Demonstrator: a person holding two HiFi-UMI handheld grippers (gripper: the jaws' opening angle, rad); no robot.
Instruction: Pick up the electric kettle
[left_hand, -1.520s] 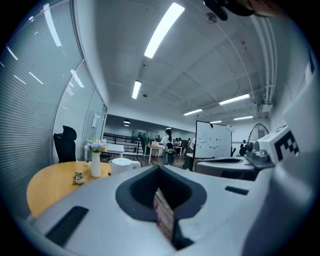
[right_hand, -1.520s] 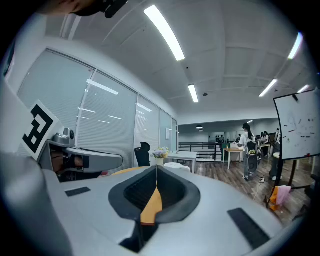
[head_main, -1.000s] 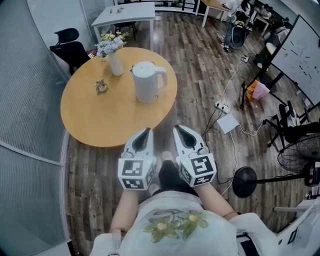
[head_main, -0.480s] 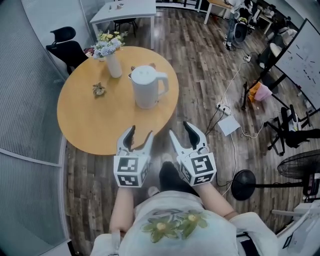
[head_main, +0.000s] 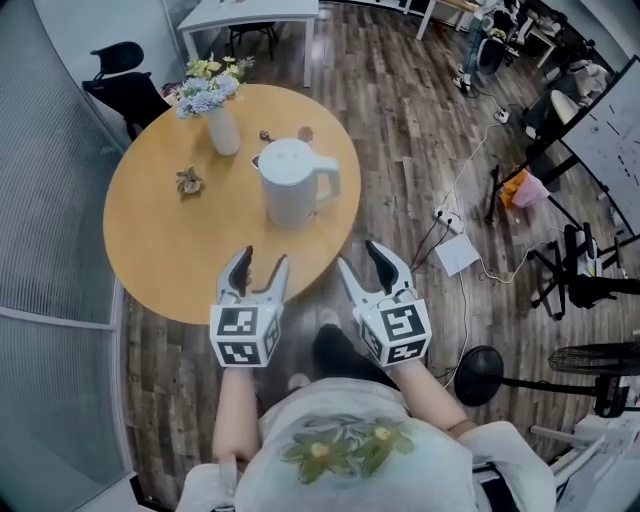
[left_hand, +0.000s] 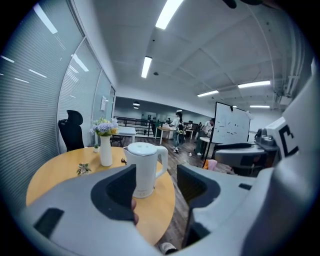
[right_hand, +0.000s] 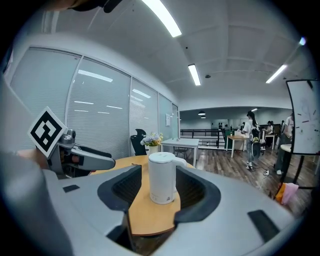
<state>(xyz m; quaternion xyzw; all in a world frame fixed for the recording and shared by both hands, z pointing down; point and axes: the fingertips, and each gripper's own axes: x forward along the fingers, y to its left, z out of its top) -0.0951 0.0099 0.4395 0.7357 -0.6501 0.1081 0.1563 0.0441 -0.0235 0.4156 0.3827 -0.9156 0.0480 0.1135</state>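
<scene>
Left tool (head_main: 263, 260) and right tool (head_main: 360, 258) spread, empty — kettle (head_main: 290, 185) apart on bench (head_main: 160, 240); one-sided grab could tip it.

You are holding left gripper (head_main: 263, 262) and right gripper (head_main: 361, 262) side by side at near edge of round wooden table (head_main: 165, 245), jaws standing apart, empty. White electric kettle (head_main: 290, 185) sitting ahead on table, flower vase (head_main: 222, 128) standing beyond, leftward.

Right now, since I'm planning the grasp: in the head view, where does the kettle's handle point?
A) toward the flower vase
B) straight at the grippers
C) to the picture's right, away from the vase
C: the electric kettle shows its handle on its right, opposite the flower vase.
</scene>
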